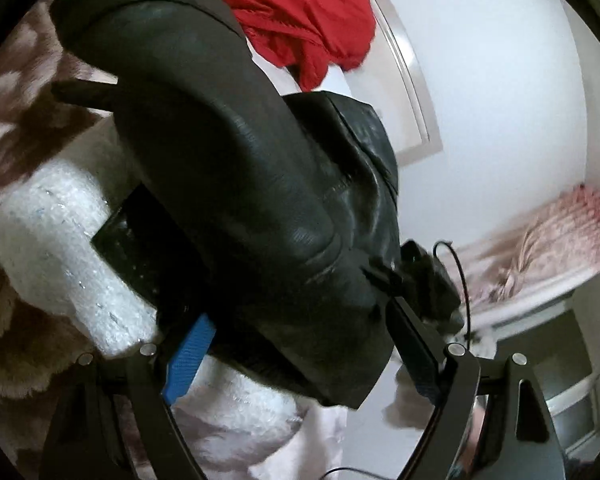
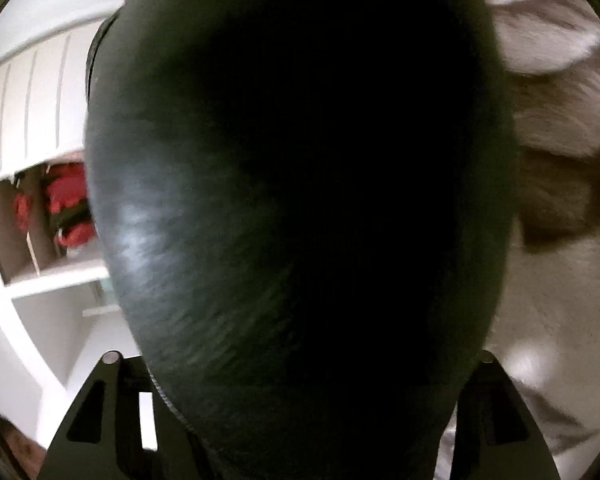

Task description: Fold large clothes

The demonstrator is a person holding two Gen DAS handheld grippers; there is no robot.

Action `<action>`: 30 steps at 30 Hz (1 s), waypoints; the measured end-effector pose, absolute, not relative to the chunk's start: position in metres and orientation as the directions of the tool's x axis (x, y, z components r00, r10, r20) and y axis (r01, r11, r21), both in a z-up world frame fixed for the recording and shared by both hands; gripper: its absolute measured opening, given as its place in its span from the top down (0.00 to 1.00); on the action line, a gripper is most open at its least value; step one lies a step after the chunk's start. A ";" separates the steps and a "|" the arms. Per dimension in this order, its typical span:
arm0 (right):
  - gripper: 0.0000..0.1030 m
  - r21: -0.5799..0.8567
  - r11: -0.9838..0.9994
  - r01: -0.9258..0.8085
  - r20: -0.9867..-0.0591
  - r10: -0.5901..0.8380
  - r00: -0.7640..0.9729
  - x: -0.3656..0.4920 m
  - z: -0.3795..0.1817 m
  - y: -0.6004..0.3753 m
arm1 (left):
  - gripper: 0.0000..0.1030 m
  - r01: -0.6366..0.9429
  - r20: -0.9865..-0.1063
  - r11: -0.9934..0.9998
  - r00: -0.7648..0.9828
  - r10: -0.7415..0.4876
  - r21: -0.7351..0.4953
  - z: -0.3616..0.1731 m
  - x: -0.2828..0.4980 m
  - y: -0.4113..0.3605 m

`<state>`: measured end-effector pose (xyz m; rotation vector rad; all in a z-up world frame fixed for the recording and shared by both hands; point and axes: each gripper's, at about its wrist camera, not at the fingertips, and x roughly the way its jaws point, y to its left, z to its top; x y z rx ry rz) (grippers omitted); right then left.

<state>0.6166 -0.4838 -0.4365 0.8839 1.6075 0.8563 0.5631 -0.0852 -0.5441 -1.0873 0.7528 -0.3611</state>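
Black leather-like jacket [image 1: 236,184] hangs bunched in the left tool [image 1: 296,320], pinched between widely spread fingers, fills the right tool [image 2: 312,380] whose grip I cannot tell, over the furry brown-and-white bed cover [image 1: 16,128] at nine o'clock; slick bulk may slip.

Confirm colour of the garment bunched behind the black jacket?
Red garment, plain, no pattern visible. Clearest in the left wrist view.

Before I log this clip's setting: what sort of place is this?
Probably a bedroom: a fluffy brown-and-white blanket under the black leather jacket, a red garment beside it, white shelves.
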 end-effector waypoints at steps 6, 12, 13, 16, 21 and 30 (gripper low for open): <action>0.28 0.765 0.641 0.063 -0.634 0.767 -0.103 0.600 -0.385 -0.505 | 0.19 -0.125 -0.448 0.496 0.652 -0.612 -0.859 -0.533 0.576 -0.083; 0.26 0.552 0.832 0.061 -0.831 0.542 0.124 0.570 -0.300 -0.576 | 0.19 -0.194 -0.606 0.638 0.597 -0.525 -0.745 -0.504 0.554 -0.077; 0.26 0.548 0.833 0.076 -0.832 0.534 0.148 0.551 -0.288 -0.590 | 0.19 -0.201 -0.632 0.668 0.593 -0.499 -0.717 -0.499 0.552 -0.074; 0.26 0.556 0.825 0.101 -0.828 0.540 0.151 0.530 -0.313 -0.561 | 0.18 -0.214 -0.700 0.756 0.587 -0.406 -0.618 -0.485 0.544 -0.072; 0.20 0.243 0.967 0.078 -0.949 0.221 0.223 0.502 -0.317 -0.511 | 0.14 -0.223 -0.819 0.896 0.531 -0.220 -0.385 -0.480 0.543 -0.064; 0.10 -0.064 0.987 0.146 -0.924 -0.114 0.364 0.418 -0.274 -0.491 | 0.13 -0.119 -0.839 0.991 0.544 0.011 -0.064 -0.404 0.519 -0.085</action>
